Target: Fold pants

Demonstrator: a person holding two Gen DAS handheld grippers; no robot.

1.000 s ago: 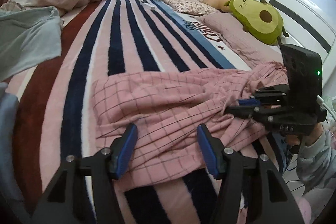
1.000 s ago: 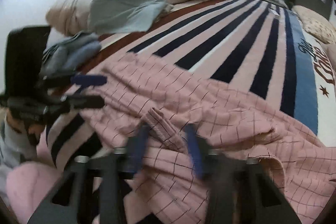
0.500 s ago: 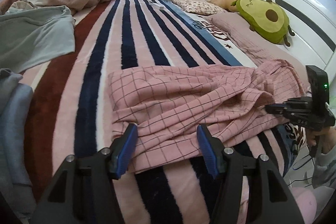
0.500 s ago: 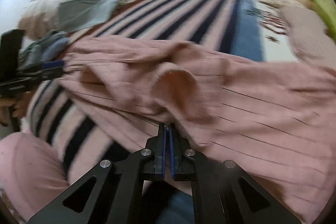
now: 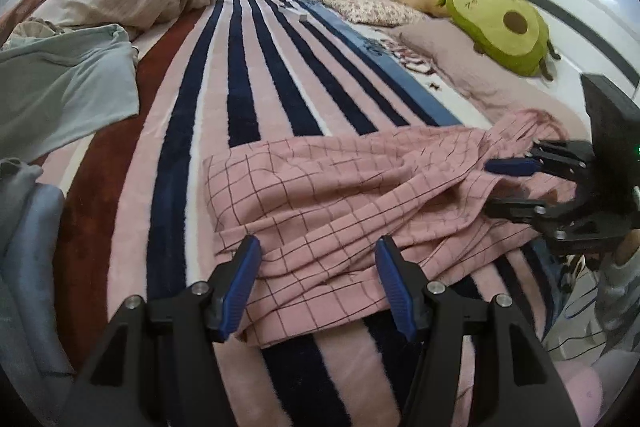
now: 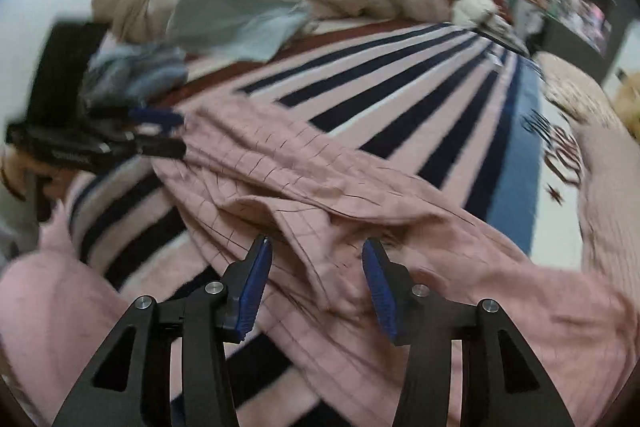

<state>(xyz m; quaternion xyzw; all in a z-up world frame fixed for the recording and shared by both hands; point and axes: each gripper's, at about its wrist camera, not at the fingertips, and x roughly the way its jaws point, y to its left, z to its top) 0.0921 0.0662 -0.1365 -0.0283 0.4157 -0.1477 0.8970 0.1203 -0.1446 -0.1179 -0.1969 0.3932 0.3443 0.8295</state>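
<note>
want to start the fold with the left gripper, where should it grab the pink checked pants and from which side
Probably the near hem of the pink checked pants, where the cloth edge lies loose on the striped blanket. The open left gripper already straddles that edge, so come in low from the near side, one finger sliding under.

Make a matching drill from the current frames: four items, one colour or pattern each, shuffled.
Items:
1. pants
2. blanket
3. avocado plush
4. pads of the left hand-held gripper

Colours or patterns:
A. green with a brown spot
B. pink with a dark grid
C. blue
D. navy and pink stripes

Pairs: 1-B, 2-D, 3-A, 4-C
</note>
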